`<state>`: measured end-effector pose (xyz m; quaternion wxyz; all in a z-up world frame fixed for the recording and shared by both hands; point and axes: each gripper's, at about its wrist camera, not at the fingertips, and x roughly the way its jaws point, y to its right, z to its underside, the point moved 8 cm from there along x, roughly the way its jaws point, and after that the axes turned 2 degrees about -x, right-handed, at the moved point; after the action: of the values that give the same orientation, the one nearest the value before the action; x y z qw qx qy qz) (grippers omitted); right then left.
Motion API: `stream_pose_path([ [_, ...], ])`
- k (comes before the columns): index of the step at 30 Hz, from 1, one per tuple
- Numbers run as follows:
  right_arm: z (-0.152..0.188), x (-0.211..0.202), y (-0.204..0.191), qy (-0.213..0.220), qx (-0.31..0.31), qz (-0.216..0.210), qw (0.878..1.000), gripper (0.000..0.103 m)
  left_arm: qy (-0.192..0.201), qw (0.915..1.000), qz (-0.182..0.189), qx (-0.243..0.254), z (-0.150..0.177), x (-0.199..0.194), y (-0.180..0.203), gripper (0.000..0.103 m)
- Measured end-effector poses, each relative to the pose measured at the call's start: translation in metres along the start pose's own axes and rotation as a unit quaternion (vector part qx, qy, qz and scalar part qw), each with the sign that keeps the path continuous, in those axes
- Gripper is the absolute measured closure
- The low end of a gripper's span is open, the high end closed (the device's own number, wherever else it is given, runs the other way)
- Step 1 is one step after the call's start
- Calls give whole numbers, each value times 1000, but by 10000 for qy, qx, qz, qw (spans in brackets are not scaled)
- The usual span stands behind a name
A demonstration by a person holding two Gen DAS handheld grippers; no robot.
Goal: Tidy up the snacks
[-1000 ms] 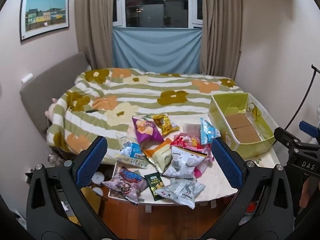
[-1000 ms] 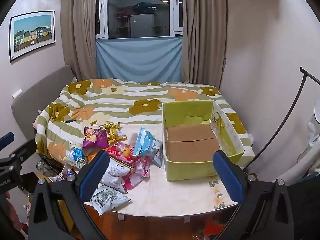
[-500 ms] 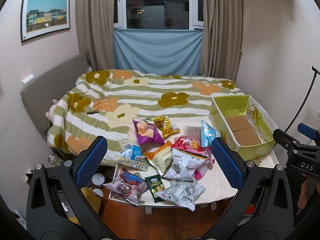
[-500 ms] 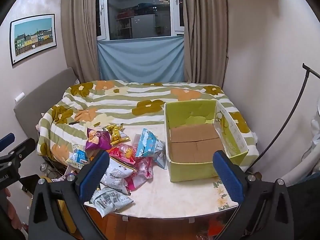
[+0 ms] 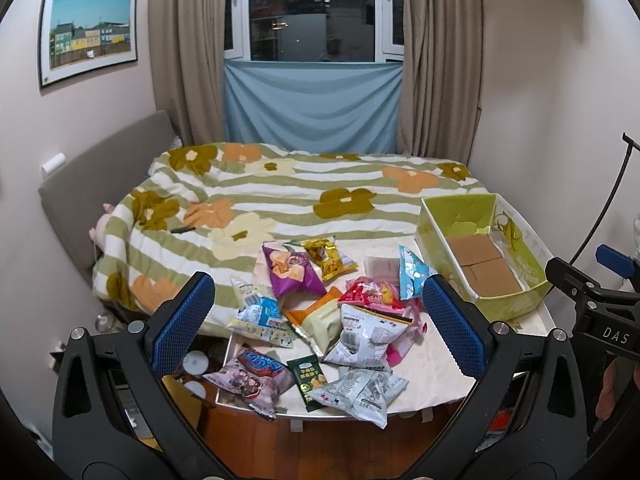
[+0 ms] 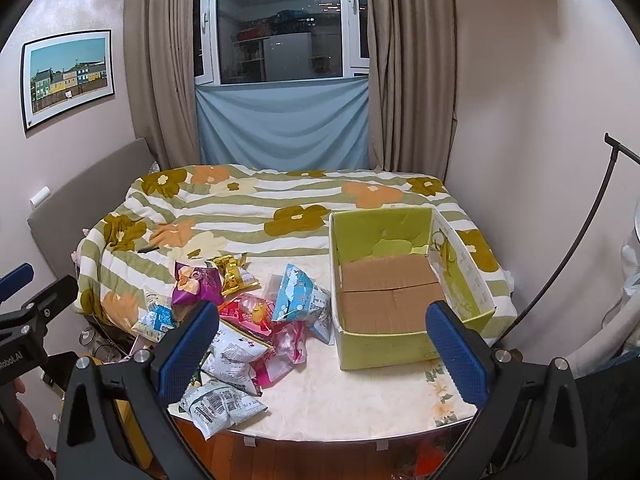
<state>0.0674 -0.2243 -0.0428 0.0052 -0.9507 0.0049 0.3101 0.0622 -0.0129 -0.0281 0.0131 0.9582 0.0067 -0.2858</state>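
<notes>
Meanwhile I held my left gripper [image 5: 318, 318] released, its blue pads [image 5: 182, 322] wide apart above the heap of snacks [image 5: 320, 320] on the left half of the counter [image 6: 360, 400]. A purple bag [image 5: 294, 272] lay at the far edge, just beside a gold packet [image 5: 328, 256]. Right of the pile stood the green box [image 6: 400, 280], bare cardboard showing inside. My right gripper [image 6: 320, 350] hung released too, grasping nothing.
</notes>
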Motion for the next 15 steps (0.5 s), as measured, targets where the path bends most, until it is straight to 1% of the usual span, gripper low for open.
stream_pose_path([
  [15,1,1,1,18,8,6,10000,0,0,10000,-38,31,-1,4,1,0],
])
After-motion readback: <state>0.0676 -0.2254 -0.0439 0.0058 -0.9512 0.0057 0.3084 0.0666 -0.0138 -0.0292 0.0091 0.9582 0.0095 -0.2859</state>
